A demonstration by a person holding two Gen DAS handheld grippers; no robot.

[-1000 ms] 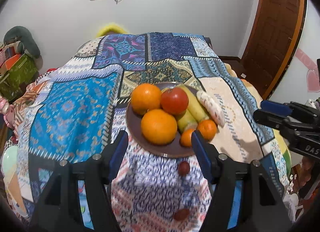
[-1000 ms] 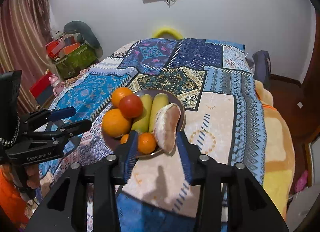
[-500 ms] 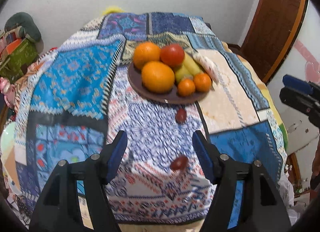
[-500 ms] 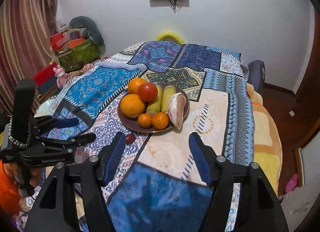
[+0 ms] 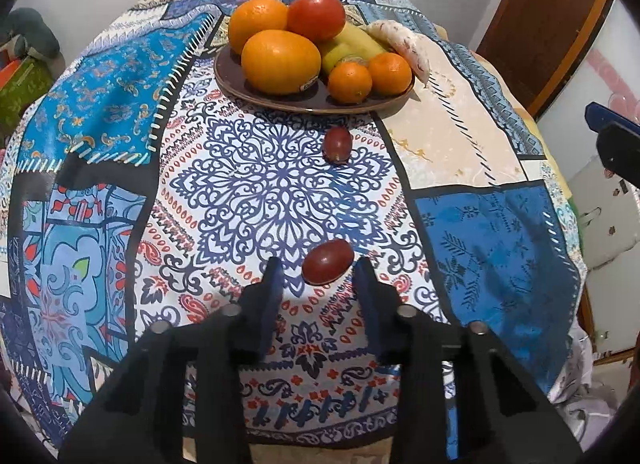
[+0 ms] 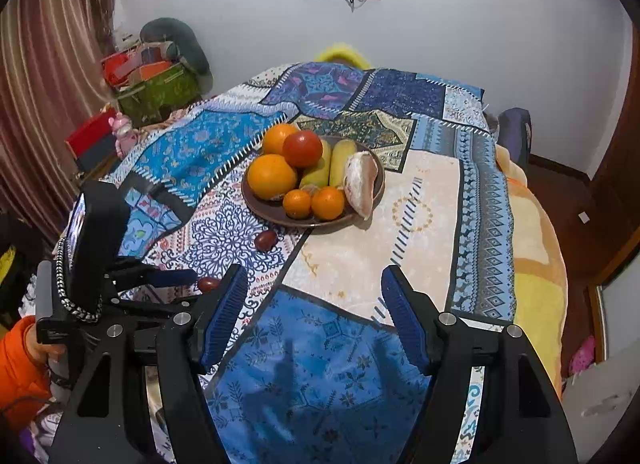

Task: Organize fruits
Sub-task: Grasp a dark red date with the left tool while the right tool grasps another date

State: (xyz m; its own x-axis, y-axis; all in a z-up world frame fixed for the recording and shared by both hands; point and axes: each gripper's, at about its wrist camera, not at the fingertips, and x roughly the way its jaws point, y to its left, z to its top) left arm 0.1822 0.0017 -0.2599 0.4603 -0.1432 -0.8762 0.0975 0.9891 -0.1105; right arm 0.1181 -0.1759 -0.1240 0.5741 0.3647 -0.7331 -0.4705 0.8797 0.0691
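A brown plate (image 5: pixel 256 94) on the patchwork cloth holds oranges, a red tomato, green-yellow fruits and a pale sweet potato; it also shows in the right wrist view (image 6: pixel 260 206). Two small dark red fruits lie loose on the cloth: the far one (image 5: pixel 337 144) just in front of the plate, the near one (image 5: pixel 327 262) between the tips of my left gripper (image 5: pixel 318 268), which is open around it without touching. In the right wrist view the near fruit (image 6: pixel 208 284) and far fruit (image 6: pixel 266 240) both show. My right gripper (image 6: pixel 314 284) is open and empty above the blue patch.
The cloth covers a bed (image 6: pixel 540 264) whose edge drops off at the right and front. Boxes and bags (image 6: pixel 156 84) are stacked at the far left by a curtain. A wooden door (image 5: pixel 560 16) stands at the right.
My left gripper has pulled back from the plate and dropped toward the near red fruit, its fingers closing in. My right gripper has backed away from the plate and opened wider.
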